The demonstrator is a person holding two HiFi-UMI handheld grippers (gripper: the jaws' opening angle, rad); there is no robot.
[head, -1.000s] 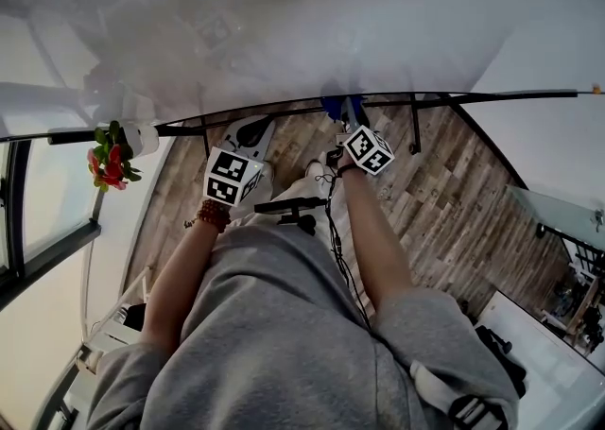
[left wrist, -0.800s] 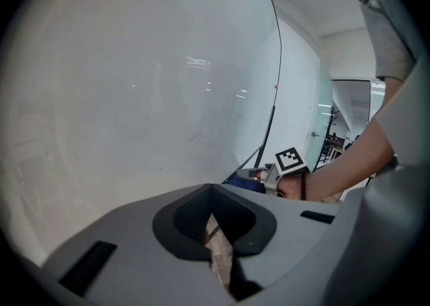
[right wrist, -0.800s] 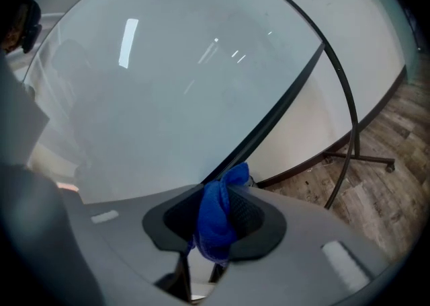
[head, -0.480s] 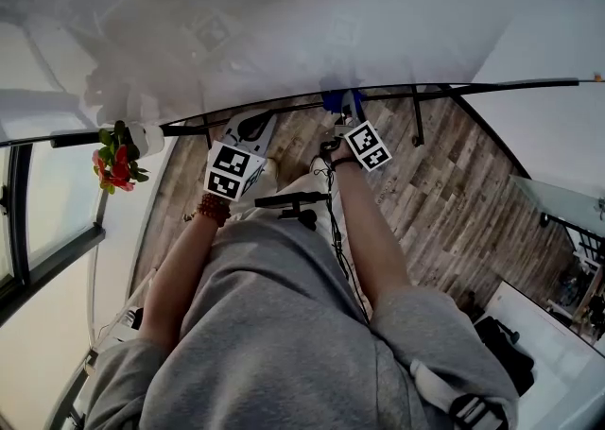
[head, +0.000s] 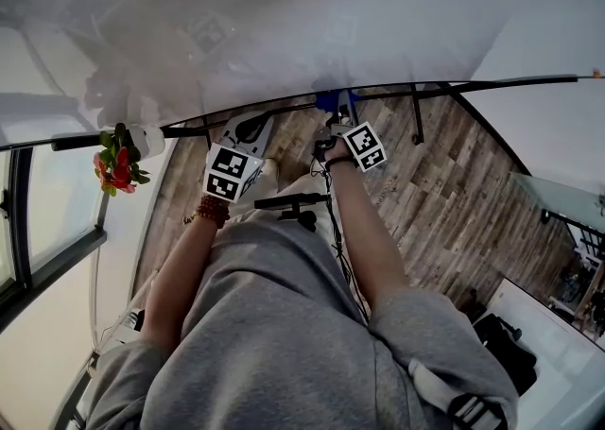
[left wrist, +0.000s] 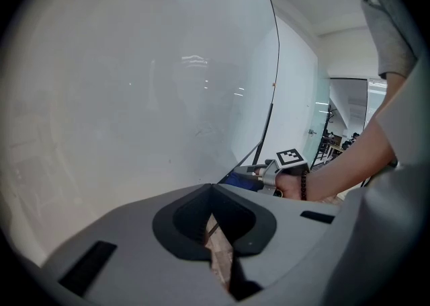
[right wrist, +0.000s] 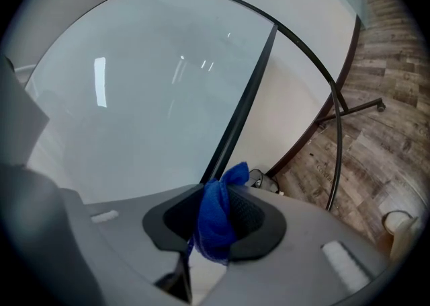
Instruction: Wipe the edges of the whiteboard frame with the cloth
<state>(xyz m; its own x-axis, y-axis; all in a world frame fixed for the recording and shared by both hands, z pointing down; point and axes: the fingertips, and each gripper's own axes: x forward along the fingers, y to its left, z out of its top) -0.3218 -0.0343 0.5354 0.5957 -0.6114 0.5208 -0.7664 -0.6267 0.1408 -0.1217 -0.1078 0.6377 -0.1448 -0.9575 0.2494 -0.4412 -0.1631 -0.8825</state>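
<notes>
2 grippers to mind. With right gripper (right wrist: 209, 231) clamped on blue cloth (right wrist: 216, 217), press cloth tuft vs black frame (head: 454, 90) along bottom of whiteboard (head: 284, 22), approx where seen in head view: at or just beside the bar, real contact not confirmable. Slide steadily along the edge w/ even pressure, jaws angled so as to put fabric, not grey plastic, on the metal. Hold pinch tight to avoid losing the small poking-out bunch to drag, prob the main risk. Leave left gripper (left wrist: 215, 234) idle: jaws nearly pressed together, thin slit only, nothing btwn, near the board, seemingly off its surface. Mind stand leg (right wrist: 356, 107) on the wood floor (right wrist: 396, 49) when stepping sideways
</notes>
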